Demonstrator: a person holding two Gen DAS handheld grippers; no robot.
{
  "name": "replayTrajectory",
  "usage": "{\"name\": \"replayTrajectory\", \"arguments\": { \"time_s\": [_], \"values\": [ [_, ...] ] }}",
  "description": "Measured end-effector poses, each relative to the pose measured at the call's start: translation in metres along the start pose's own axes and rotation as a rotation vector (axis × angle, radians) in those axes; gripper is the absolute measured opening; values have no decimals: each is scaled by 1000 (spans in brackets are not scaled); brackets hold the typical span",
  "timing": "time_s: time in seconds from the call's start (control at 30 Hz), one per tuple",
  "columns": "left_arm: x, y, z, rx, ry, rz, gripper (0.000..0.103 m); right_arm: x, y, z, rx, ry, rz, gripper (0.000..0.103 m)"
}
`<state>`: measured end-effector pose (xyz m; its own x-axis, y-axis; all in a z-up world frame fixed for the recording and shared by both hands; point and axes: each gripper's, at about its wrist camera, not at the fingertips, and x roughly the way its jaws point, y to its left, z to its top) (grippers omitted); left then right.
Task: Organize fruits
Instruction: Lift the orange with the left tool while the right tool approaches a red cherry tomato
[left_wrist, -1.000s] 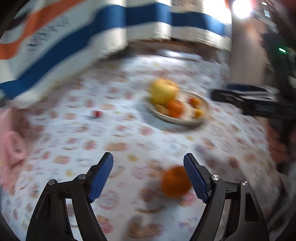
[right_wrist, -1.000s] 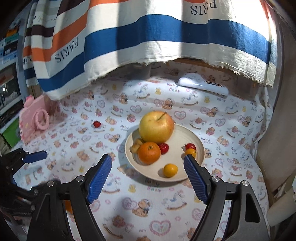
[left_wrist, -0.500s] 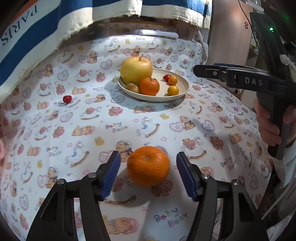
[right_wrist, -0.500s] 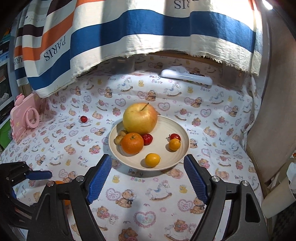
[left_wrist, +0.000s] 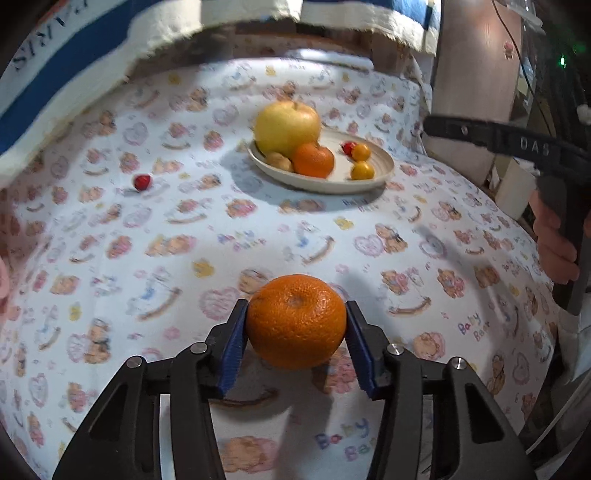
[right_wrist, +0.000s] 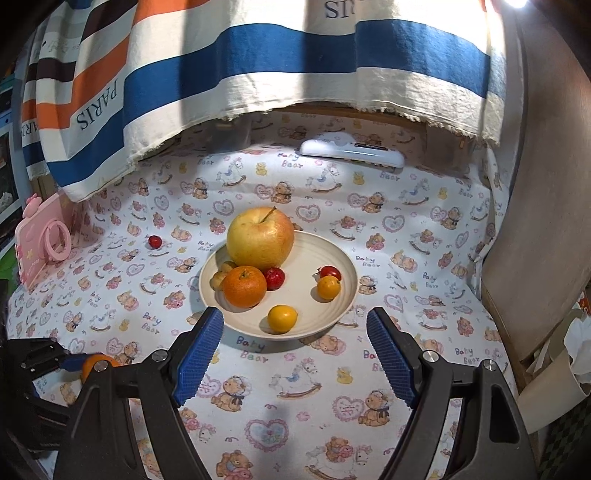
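Note:
My left gripper (left_wrist: 295, 332) is shut on a large orange (left_wrist: 296, 320), its blue pads pressed on both sides, near the table's front. The orange also shows in the right wrist view (right_wrist: 96, 363), at lower left. A cream plate (right_wrist: 334, 258) holds a big yellow apple (right_wrist: 260, 238), a smaller orange (right_wrist: 244, 286), red and yellow small fruits and a brown nut-like piece. A loose red cherry tomato (right_wrist: 154, 242) lies on the cloth left of the plate. My right gripper (right_wrist: 295, 345) is open and empty, in front of the plate.
The table carries a teddy-bear print cloth (right_wrist: 295, 387). A striped PARIS curtain (right_wrist: 221, 81) hangs over the back. A pink toy (right_wrist: 40, 240) stands at the left edge. A white flat device (right_wrist: 351, 153) lies at the back. A wooden panel (right_wrist: 546, 221) bounds the right.
My left gripper moved up to the large orange and closed on it. The right gripper drew slightly nearer the plate and stayed open.

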<state>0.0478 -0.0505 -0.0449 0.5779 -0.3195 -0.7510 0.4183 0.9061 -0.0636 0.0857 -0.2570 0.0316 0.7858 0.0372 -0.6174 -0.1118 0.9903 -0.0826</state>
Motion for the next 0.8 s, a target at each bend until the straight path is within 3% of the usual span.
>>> {"name": "replayTrajectory", "arguments": {
  "time_s": [0.23, 0.47, 0.8],
  "values": [
    [-28, 25, 21, -24, -76, 69, 49, 4, -10, 2, 34, 13, -3, 81],
    [-54, 43, 36, -35, -182, 143, 49, -9, -10, 12, 43, -30, -9, 81],
    [-56, 64, 74, -50, -295, 202, 49, -12, 3, 27, 48, -56, 3, 86]
  ]
}}
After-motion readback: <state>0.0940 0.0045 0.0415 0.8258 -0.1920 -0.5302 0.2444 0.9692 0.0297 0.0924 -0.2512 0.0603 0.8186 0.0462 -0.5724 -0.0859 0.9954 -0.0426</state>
